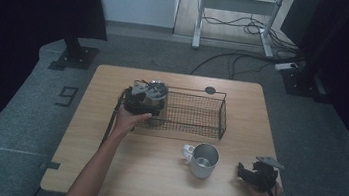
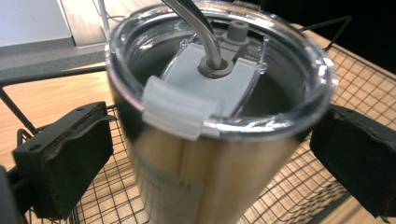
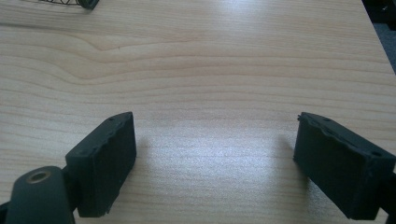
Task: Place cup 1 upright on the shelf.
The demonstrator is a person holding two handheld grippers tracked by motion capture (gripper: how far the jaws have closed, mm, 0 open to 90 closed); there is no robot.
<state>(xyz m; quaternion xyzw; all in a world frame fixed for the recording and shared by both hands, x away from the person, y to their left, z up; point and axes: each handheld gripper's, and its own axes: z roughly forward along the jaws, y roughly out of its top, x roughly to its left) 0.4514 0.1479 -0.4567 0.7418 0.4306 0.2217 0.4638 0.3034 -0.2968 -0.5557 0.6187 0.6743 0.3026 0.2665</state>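
Observation:
A steel tumbler with a clear lid and a metal straw stands upright at the left end of the black wire basket. My left gripper straddles the tumbler just below its rim. Both pads stand a little off the steel wall, with mesh showing in the gaps. In the high view the left gripper covers most of the tumbler. My right gripper rests near the table's front right corner. In the right gripper view its jaws stand wide apart over bare wood.
A steel mug with a white handle stands on the wooden table in front of the basket, left of my right gripper. A small black disc lies behind the basket. The basket's right part holds nothing.

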